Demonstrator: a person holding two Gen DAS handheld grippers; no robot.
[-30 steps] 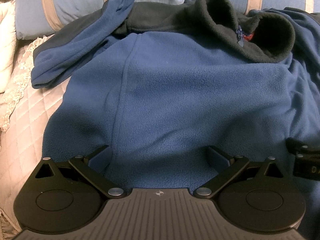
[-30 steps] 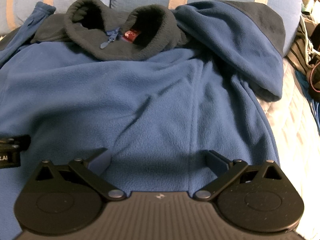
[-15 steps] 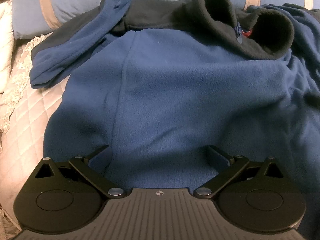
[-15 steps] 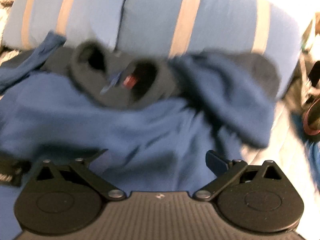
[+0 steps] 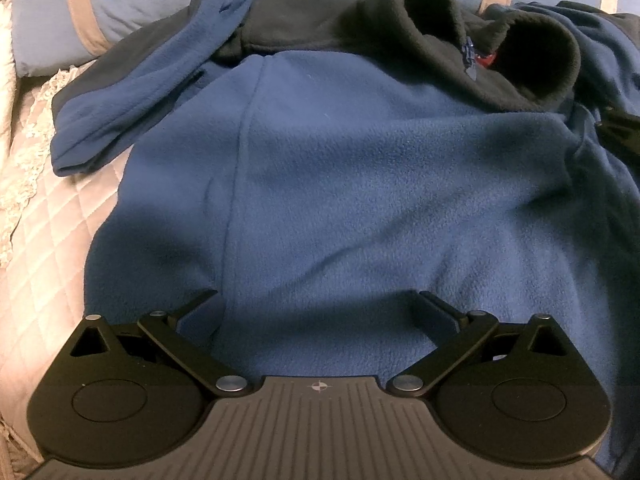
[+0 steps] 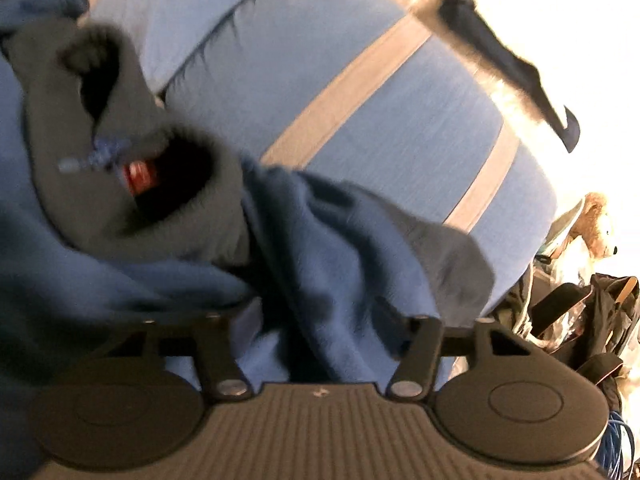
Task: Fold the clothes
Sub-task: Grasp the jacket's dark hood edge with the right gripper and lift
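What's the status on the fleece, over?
Left gripper open above blue fleece. Right gripper closing around bunched sleeve by dark collar. Nothing in the way.

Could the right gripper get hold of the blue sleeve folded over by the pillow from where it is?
Probably yes. The right gripper is already at the folded sleeve, its jaws closing with blue fleece bunched between them, and nothing lies in the way. The picture is blurred, so whether the pads press yet is unclear.
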